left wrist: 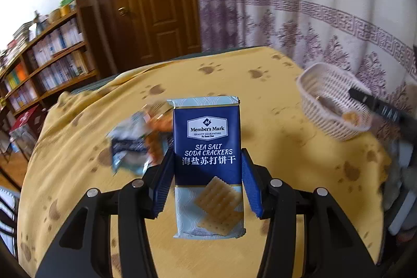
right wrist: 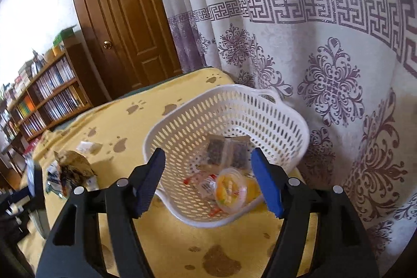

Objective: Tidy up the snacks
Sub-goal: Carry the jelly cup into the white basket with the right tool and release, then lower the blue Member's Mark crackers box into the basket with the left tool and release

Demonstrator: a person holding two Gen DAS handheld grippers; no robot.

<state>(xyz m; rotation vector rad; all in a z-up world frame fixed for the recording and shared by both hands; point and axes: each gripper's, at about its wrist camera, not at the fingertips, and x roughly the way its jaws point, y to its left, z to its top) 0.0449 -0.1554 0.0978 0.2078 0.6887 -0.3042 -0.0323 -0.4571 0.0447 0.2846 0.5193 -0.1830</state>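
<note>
Jaws of the left gripper (left wrist: 207, 173) clamp a cracker packet (left wrist: 208, 163); right gripper (right wrist: 208, 177) gapes empty over the part-filled basket (right wrist: 182, 132) at centre frame, loose snacks (right wrist: 70, 171) remaining lower left on the tabletop (right wrist: 161, 246).

Brown door (right wrist: 125, 17) behind the surface. Bookshelf (left wrist: 47, 64) at left. Patterned curtain (right wrist: 325, 56) hangs at right, beside the door.

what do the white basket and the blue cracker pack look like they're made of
The basket looks like moulded white plastic: smooth, slightly glossy walls punched with even rows of oval holes. The cracker pack, held by the left gripper, looks like thin printed plastic film with a soft sheen and crimped ends, though it could be foil-lined.
</note>
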